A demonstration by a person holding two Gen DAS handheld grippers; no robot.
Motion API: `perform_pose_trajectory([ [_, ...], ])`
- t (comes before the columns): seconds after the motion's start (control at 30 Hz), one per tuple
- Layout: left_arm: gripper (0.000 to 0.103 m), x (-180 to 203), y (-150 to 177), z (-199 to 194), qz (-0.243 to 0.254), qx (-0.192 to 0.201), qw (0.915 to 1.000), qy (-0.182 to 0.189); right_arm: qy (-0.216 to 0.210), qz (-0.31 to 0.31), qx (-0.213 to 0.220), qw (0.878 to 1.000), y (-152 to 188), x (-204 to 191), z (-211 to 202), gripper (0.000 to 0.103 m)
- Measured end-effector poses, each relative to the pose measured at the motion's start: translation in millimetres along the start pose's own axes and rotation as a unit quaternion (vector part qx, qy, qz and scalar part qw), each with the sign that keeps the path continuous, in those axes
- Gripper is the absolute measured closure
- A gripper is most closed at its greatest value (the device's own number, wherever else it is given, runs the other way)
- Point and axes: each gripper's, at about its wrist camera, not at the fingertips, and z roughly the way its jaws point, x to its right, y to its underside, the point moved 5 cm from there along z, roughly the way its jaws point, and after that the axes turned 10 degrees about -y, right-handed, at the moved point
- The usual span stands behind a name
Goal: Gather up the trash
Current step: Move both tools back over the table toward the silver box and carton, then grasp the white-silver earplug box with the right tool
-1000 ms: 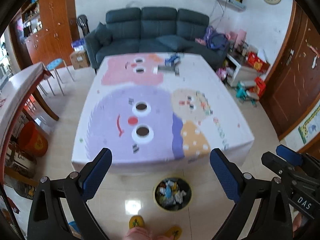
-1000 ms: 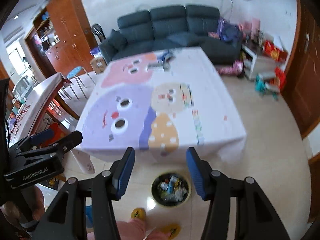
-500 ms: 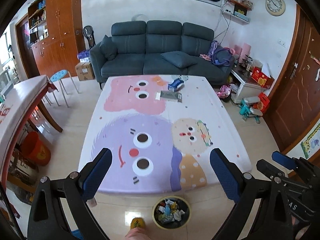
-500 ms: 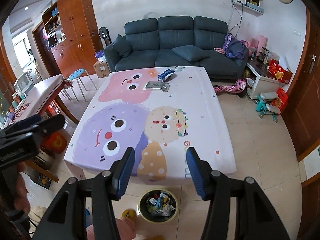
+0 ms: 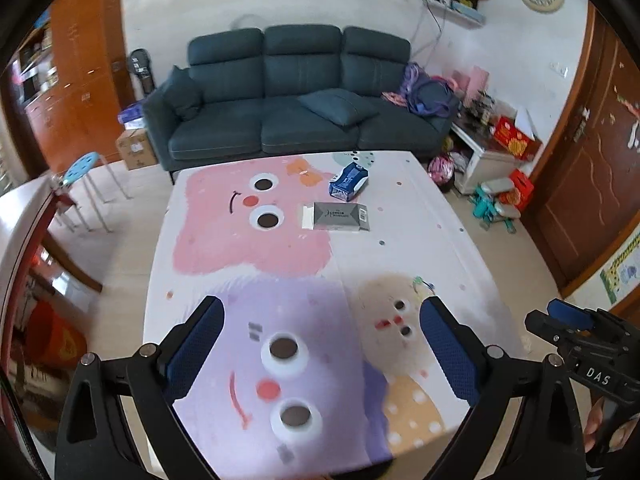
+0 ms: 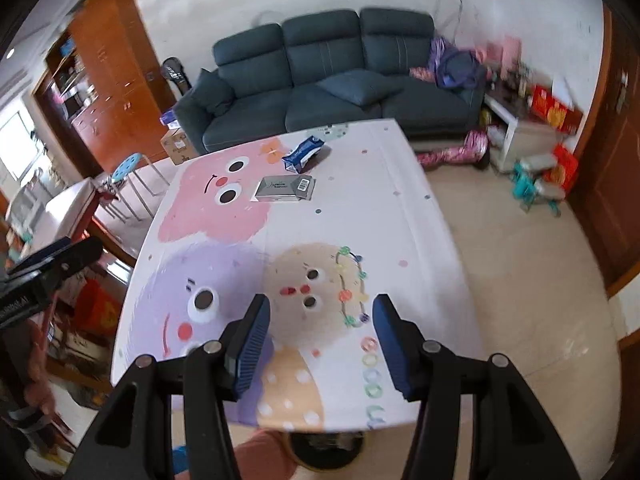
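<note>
Two pieces of trash lie on the far half of the cartoon-print table [image 5: 400, 240]: a flattened grey carton [image 5: 338, 216] [image 6: 285, 188] and, just beyond it, a blue packet [image 5: 347, 181] [image 6: 303, 153]. My left gripper [image 5: 320, 344] is open above the table's near end, with nothing between its blue pads. Over the near edge my right gripper [image 6: 320, 338] is also open and empty; it shows too at the left wrist view's right edge [image 5: 568, 324]. The trash bin [image 6: 326, 450] sits on the floor under the near edge, mostly hidden.
A dark sofa [image 5: 296, 108] stands behind the table. To the left are a blue stool [image 5: 82, 168], a wooden table [image 5: 24, 220] and cabinets. Toys and boxes [image 5: 500, 196] clutter the floor at the right by a brown door. A knee [image 6: 260, 456] shows at the bottom.
Both grippers have swept forward from above the floor bin to over the table's near end. The bin has slipped out of the left view. Both stay open.
</note>
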Motion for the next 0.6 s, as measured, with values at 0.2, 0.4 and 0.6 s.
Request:
perform_pose_trajectory([
  [0.2,0.006,-13,-59,89,0.025,-0.009,0.9996,0.005,-0.011,0.076,-0.037,0.996,-48,1,91,0.049],
  [0.4,0.006,-41,-104,172,0.023,-0.017,0.9996,-0.007,-0.027,0.162,-0.058,0.985,-89,-9,184,0.041],
  [0.6,0.006,-64,-127,232,0.002,-0.035,0.9993,-0.013,-0.033,0.285,-0.067,0.956,-112,-7,259,0.032],
])
